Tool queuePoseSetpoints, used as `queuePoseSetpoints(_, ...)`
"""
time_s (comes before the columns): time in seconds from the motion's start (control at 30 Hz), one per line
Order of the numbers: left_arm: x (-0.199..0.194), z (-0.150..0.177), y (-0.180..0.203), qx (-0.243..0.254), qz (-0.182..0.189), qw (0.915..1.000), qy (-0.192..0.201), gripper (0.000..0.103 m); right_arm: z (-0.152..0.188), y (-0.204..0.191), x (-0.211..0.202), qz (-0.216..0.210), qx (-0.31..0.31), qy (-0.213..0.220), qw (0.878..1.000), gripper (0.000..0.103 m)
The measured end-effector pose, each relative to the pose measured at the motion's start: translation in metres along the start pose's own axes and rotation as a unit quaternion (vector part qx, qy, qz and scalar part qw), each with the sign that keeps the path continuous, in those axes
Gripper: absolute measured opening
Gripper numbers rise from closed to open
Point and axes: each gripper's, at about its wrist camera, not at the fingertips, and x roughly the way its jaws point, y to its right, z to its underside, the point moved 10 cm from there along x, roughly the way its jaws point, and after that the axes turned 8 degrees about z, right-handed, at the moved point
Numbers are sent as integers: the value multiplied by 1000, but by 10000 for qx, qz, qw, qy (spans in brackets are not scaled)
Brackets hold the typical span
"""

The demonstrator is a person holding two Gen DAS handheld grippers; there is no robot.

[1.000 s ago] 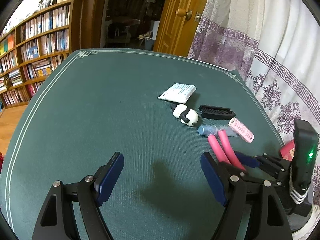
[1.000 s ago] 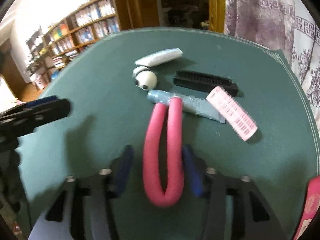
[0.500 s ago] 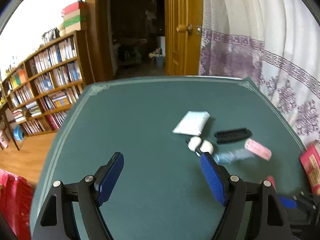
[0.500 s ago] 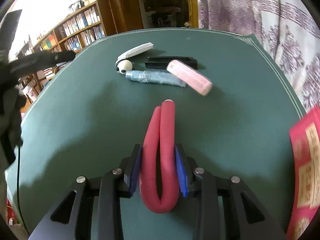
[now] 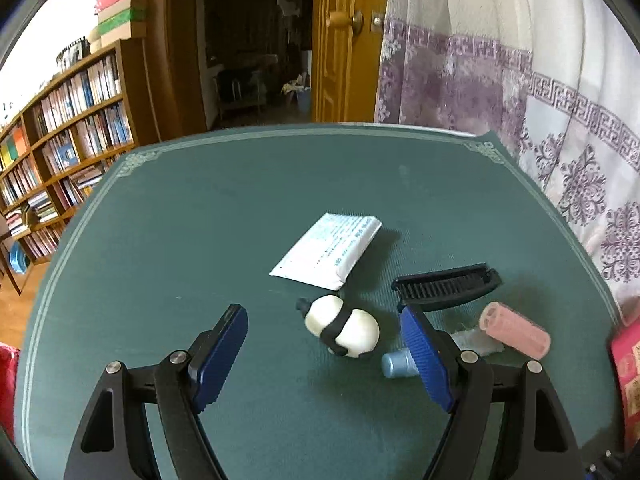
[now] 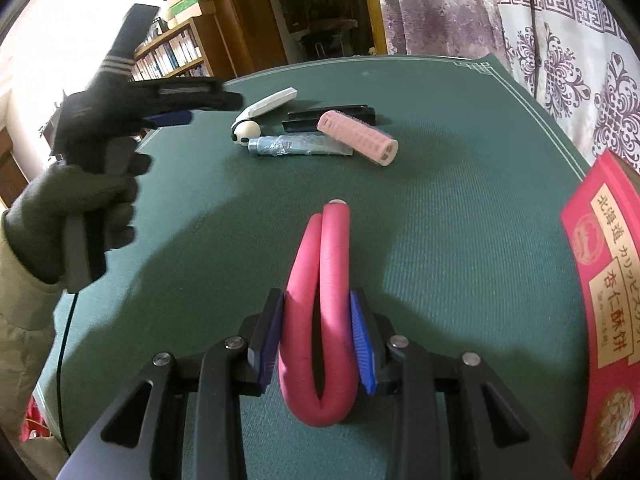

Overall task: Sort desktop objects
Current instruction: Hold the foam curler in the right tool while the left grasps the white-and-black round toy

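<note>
a home: bookshelves (image 5: 68, 128), curtain (image 5: 520, 92), wooden door (image 5: 344, 40).

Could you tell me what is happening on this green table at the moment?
A person is sorting small items with two handheld grippers. The right gripper is clamped on a bent pink foam rod, away from the rest. The left gripper is open and empty, near a white panda-shaped toy. A white tissue packet, black comb, pink hair roller and light blue tube lie on the cloth.

Black tool (image 6: 317, 344) w/ blue pads (image 6: 362, 346), silver screws; grey glove (image 6: 76, 208).
</note>
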Motion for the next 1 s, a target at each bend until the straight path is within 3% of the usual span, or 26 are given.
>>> queuePoseSetpoints(0.2, 24, 0, -11, -126, -212, 9996, -111, 80, 0, 3, 4, -95, 48, 20, 9999, 37)
queuePoseSetpoints(0.3, 28, 1, 0, -124, 126, 9998, -91, 59, 0, 2, 4, -112, 56, 30, 9999, 37)
queuePoseSetpoints(0.4, 25, 3, 11, 149, 72, 9998, -73, 45, 0, 2, 5, -125, 63, 44, 9999, 37)
queuePoseSetpoints(0.6, 9, 15, 15, 124, 251, 9995, -119, 44, 0, 2, 3, -114, 67, 64, 9999, 37)
queuePoseSetpoints(0.73, -16, 19, 14, 13, 402, 9992, -1, 29, -4, 5, 1, -87, 144, 135, 9998, 37)
queuePoseSetpoints(0.9, -39, 17, 26, 200, 509, 9985, 91, 29, -10, 8, -15, -138, 249, 337, 9990, 37)
queuePoseSetpoints(1.0, -33, 15, 28, 219, 383, 9990, 101, 32, -9, 8, -18, -113, 251, 356, 9990, 37)
